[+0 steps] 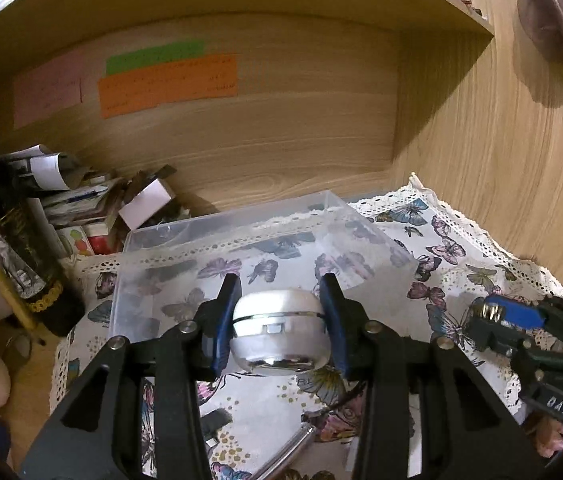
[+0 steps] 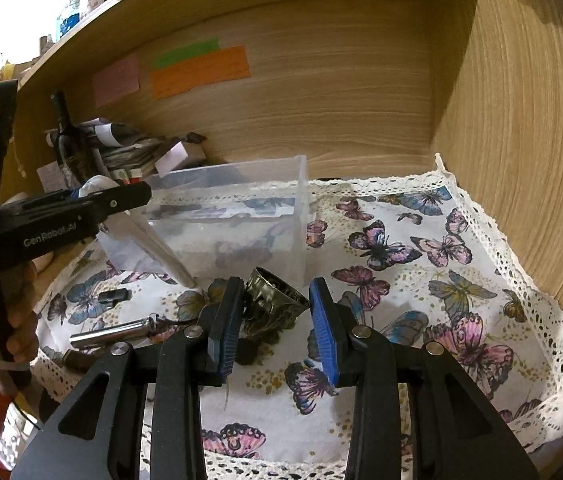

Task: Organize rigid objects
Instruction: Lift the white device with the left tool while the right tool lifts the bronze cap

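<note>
My left gripper (image 1: 279, 312) is shut on a round silver jar (image 1: 279, 336) and holds it above the butterfly cloth, just in front of a clear plastic box (image 1: 241, 264). My right gripper (image 2: 275, 316) is open around a dark ornate metal cup (image 2: 275, 294) that lies tilted on the cloth; its fingers stand on either side, the left one close to the cup. The clear box (image 2: 233, 216) is just behind the cup. The left gripper (image 2: 61, 216) also shows at the left in the right wrist view, and the right gripper (image 1: 521, 320) at the right in the left wrist view.
A silver metal cylinder (image 2: 117, 332) and a small black piece (image 2: 113, 295) lie on the cloth (image 2: 421, 280) at the left. A dark wine bottle (image 1: 9, 232) and a pile of papers and boxes (image 1: 93, 204) stand at the back left. Wooden walls close the back and right.
</note>
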A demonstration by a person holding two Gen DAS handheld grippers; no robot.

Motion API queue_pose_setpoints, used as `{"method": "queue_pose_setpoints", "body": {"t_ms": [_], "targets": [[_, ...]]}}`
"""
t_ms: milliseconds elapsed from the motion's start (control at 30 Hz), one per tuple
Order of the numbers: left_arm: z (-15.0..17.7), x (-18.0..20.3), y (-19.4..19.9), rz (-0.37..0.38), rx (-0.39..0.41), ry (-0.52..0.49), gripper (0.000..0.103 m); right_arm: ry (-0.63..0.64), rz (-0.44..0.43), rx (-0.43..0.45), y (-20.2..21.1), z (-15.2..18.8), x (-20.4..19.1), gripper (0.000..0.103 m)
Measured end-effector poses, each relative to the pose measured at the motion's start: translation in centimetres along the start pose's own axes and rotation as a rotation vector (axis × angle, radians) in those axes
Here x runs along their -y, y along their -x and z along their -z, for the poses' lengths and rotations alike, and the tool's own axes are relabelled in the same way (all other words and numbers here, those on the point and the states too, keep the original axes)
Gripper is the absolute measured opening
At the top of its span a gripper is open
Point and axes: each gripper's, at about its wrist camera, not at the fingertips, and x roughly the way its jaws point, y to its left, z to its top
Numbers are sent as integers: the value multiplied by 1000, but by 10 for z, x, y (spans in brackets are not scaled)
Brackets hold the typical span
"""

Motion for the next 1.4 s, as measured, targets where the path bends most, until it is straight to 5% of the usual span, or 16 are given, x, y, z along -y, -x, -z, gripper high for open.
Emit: {"method": "queue_pose_setpoints", "body": {"t_ms": [367,833,1167,1400], "targets": [[-27,-27,27,44,-6,36,40,82,-5,87,3,-53,-14,31],[-83,-68,48,-40,111,47,40,150,-28,128,-32,-115,-40,31],[-84,-96,-13,-150,73,58,40,183,-11,7,-94,-112,-48,31],[-66,-97,-59,-102,-60,57,40,177,-6,-123,-137,-98,-42,31]]}}
